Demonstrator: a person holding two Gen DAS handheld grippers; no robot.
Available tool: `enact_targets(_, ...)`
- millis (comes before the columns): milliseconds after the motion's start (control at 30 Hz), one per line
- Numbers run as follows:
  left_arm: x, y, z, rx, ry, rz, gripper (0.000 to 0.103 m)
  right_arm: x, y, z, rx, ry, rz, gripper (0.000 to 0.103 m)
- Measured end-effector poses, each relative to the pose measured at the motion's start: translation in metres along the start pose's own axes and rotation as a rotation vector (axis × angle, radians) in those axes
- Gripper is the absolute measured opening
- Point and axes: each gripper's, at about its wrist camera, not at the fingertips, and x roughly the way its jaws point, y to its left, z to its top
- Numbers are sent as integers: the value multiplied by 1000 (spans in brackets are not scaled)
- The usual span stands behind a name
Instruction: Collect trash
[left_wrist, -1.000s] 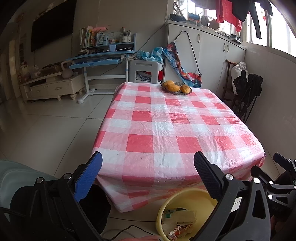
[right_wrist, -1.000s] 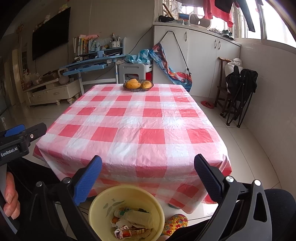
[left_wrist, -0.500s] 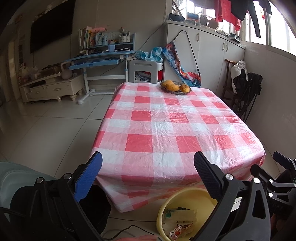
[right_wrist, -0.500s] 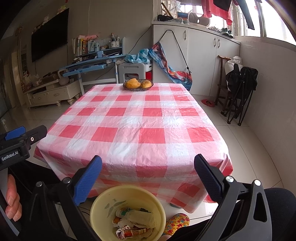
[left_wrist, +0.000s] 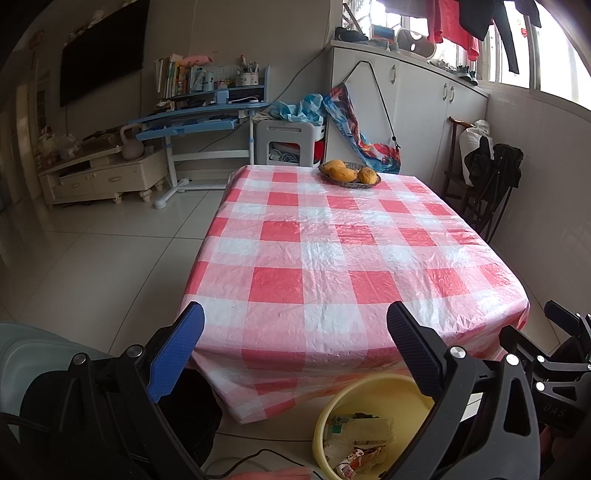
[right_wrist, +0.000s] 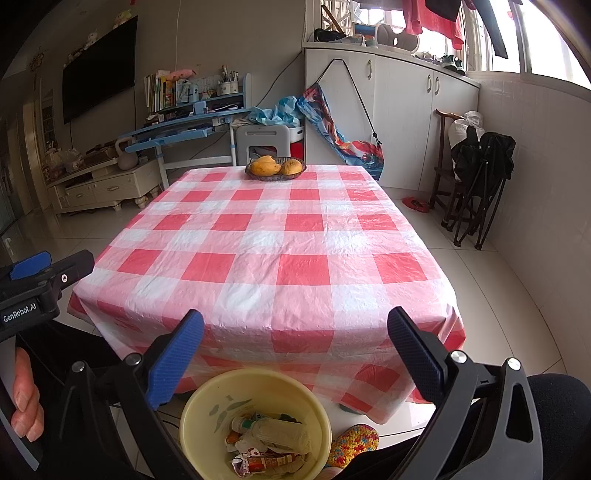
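- The left gripper hangs in front of the near edge of the desk, its two fingers spread wide apart with nothing between them.
- The right gripper is held the same way, fingers wide apart and empty, just above and in front of the bucket.
- The bucket is yellow and stands on the floor just beside the near edge of the desk, below the hanging cloth; in the left wrist view it shows at the bottom right.
- The trash lies inside the bucket: crumpled wrappers, a clear plastic bottle and some small packets piled together.
- The desk is covered with a red and white checked cloth that hangs over its edges.
- At the far end of the desk sits a dark basket with yellow fruit in it, well apart from both grippers.
- In the right wrist view, a hand shows at the left edge, wrapped around the handle of the left gripper.
- A knitted, many-coloured slipper lies on the floor just beside the bucket, to its right.
- Beyond the desk stand a blue study desk with books and a white cabinet under the window.
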Motion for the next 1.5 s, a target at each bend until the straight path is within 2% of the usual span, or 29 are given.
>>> enact_targets(1500,0,2,2,-2,-7,-6,96,2,6,-3,-35,9,-11,95)
